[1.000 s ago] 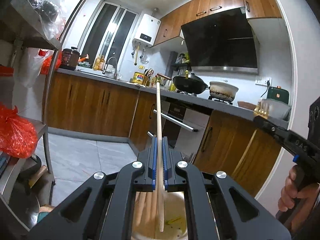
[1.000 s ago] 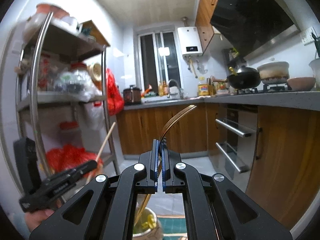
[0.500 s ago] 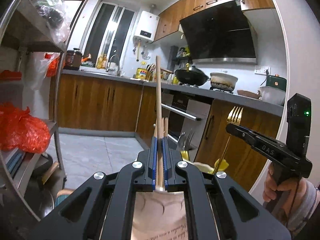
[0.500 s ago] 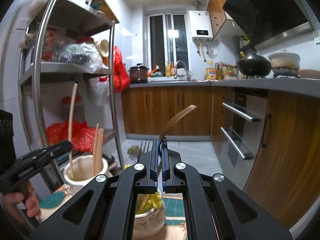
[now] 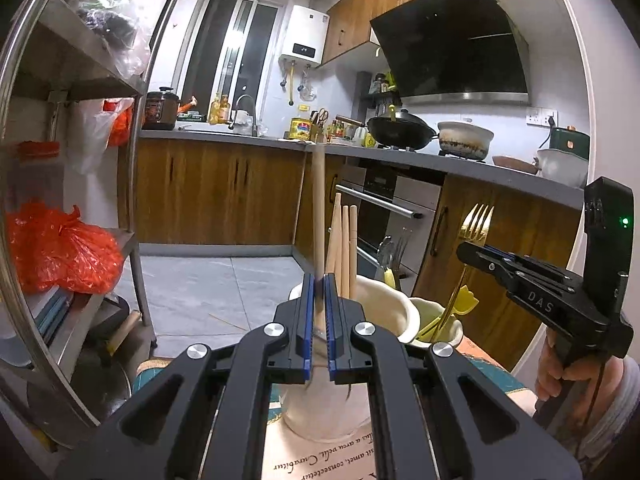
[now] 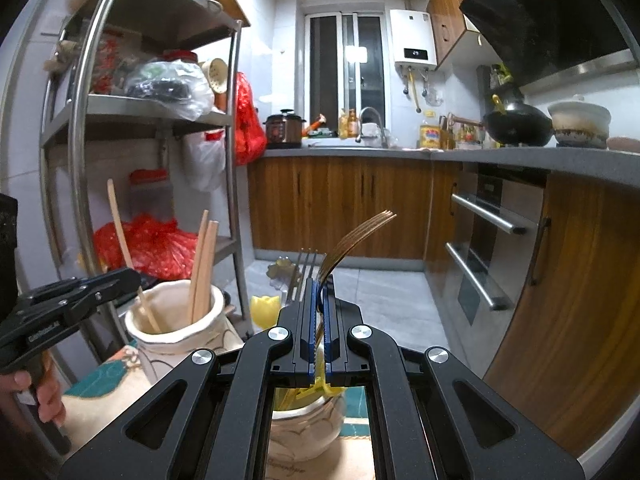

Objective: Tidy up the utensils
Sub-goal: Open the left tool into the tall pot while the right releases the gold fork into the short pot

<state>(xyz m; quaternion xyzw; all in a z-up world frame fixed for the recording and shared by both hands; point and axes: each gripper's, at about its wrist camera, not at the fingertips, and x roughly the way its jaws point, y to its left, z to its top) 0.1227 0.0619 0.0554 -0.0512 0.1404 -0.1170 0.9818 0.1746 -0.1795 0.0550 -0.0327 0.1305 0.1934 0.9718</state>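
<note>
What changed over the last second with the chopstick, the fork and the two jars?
Both hands came down: the chopstick now dips into the cream jar, the gold fork into the smaller jar. Nothing was let go; the left gripper and right gripper stay clamped.

White letters "DAS" on the side of the right gripper (image 5: 472, 250). Digits "29" on the small display of the white water heater (image 5: 303, 36) on the wall. Upside-down script, partly legible as "consectetur", on the printed mat (image 5: 320, 460).
</note>
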